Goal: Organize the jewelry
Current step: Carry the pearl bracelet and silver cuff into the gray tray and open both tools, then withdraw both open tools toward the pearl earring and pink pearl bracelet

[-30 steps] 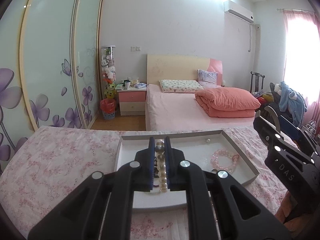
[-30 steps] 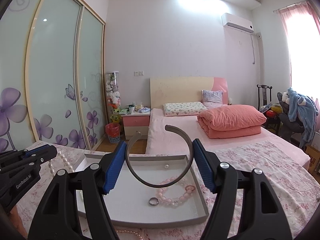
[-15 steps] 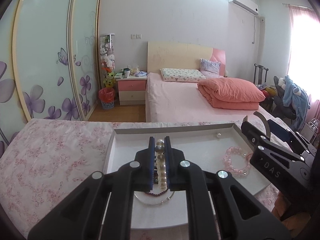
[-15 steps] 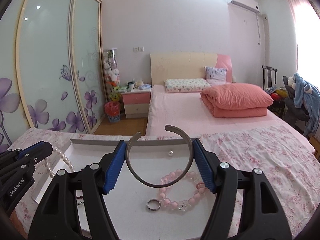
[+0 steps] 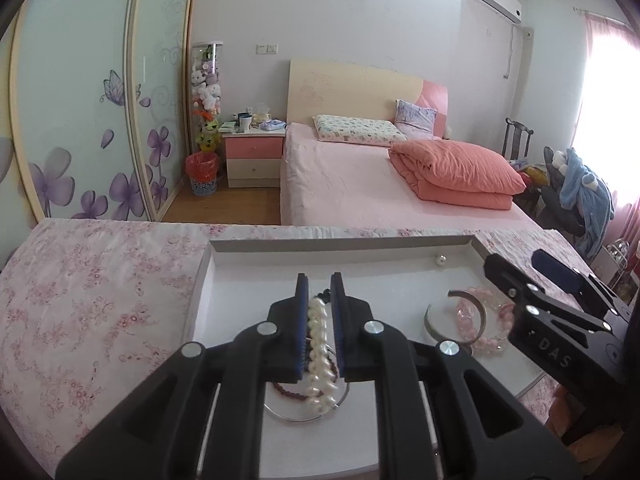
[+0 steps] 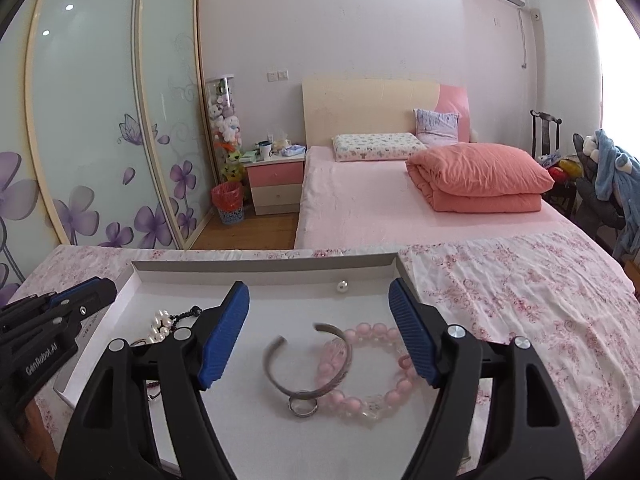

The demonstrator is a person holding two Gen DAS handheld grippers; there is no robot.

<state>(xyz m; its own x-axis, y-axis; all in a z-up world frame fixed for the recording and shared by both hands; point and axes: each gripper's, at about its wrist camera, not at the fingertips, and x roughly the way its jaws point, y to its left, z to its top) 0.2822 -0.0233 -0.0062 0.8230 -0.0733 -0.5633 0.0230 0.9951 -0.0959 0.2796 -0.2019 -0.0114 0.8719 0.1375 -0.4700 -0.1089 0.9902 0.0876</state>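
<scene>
left claw (image 5: 319, 292) pinches pearl strand (image 5: 318, 344), seemingly.

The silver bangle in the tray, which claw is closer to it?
Right. The right claw hangs open right around the silver bangle. The left claw is off to its left, pinching the pearl strand.

White shallow tray (image 6: 264, 270) sat on the floral cloth. Inside it, a silver cuff bangle (image 6: 306, 360) lay flat, overlapping a pink bead bracelet (image 6: 372, 392), with a small silver ring (image 6: 303, 407) touching the cuff's near edge. A loose pearl (image 6: 341, 287) sat near the far wall. The pearl strand (image 5: 318, 354) was pinched upright, draping onto a thin silver hoop (image 5: 304, 414) and dark red beads (image 5: 286, 391).
</scene>
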